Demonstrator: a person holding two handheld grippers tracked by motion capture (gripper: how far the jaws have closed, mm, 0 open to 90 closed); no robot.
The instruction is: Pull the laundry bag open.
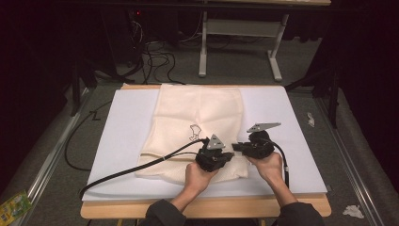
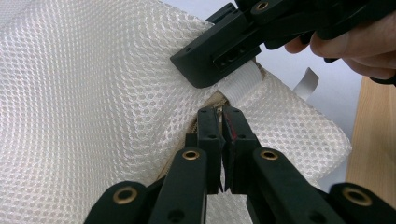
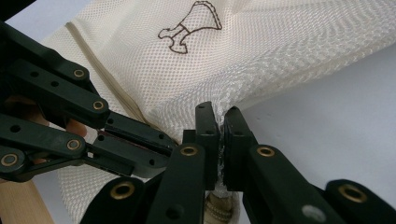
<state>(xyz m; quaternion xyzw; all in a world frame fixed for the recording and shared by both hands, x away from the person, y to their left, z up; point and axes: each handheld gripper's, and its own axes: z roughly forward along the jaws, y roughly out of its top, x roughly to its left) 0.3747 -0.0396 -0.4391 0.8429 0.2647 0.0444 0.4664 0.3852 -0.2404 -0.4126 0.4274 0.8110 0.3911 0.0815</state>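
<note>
Your left gripper [image 2: 222, 114], jaws pressed together, pinches the zipper end of the cream mesh bag [image 1: 197, 117] near the desk's [image 1: 207, 207] front edge. Just beside it, your right gripper [image 3: 221, 122] clamps the bag's mesh at the same end.

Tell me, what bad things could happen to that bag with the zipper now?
1. The left gripper is pinched at the zipper end of the cream mesh laundry bag; its hold looks small, so it might slip off.
2. The right gripper clamps bunched mesh close by; if the two pull apart hard, the thin netting could snag or tear.
</note>
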